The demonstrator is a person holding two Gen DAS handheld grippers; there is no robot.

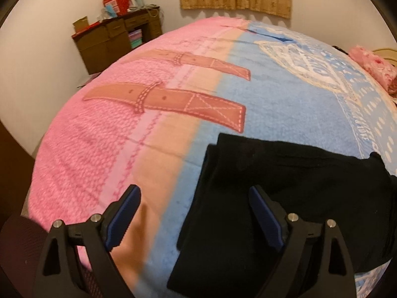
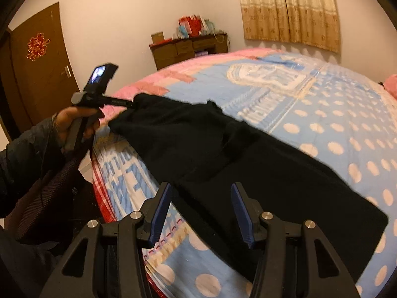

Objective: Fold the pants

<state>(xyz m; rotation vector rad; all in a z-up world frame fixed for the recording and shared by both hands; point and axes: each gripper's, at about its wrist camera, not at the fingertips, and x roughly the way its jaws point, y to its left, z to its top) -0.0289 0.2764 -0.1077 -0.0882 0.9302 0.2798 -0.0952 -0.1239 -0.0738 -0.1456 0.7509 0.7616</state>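
On the bed (image 1: 173, 79), both grippers gape empty over black pants (image 2: 223, 149) near its edge.

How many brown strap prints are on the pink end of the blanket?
2, seen from the left wrist: the far strap nearer the cabinet, the near strap just beyond the black pants. None looks hidden.

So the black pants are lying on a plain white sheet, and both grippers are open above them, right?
Not quite: the black pants lie on a pink and blue patterned blanket, as both wrist views show. The left gripper and right gripper are indeed open above them.
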